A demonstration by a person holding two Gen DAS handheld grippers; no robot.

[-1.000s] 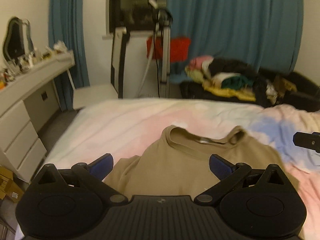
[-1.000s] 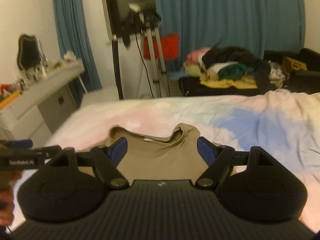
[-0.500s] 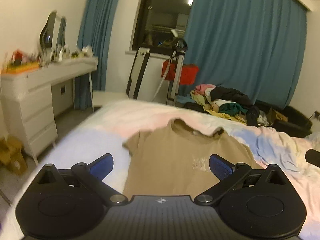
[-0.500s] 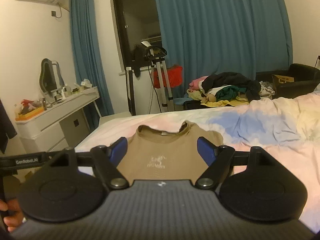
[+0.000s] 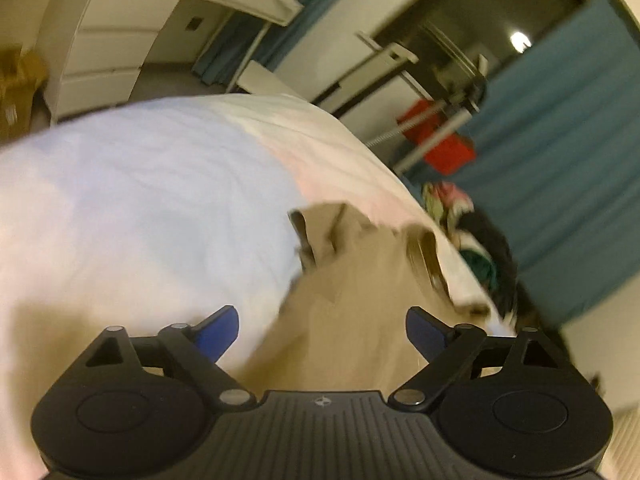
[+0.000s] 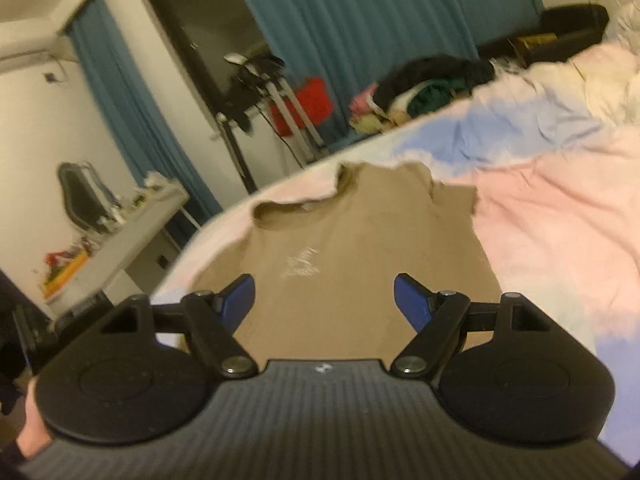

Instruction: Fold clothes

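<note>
Left wrist view: a tilted, blurred look across the bed, with the left gripper (image 5: 322, 334) spread wide and holding nothing.
The tan T-shirt (image 5: 360, 300) lies on the pastel bedspread (image 5: 140, 200) in the lower centre of the frame, its left sleeve (image 5: 316, 232) crumpled above the blue fingertips (image 5: 218, 332). Only this view shows the white drawers (image 5: 100, 60) at upper left. Right wrist view: the right gripper (image 6: 324, 300) also stands wide and empty over the shirt's lower half. Here the shirt lies flat, its neckline (image 6: 304, 196) towards the frame's top and a pale print (image 6: 302, 264) on the chest, which the left view does not show. A heap of clothes (image 6: 420, 88) sits at upper centre before the teal curtain (image 6: 360, 20), and a hand (image 6: 32, 436) appears at lower left.
</note>
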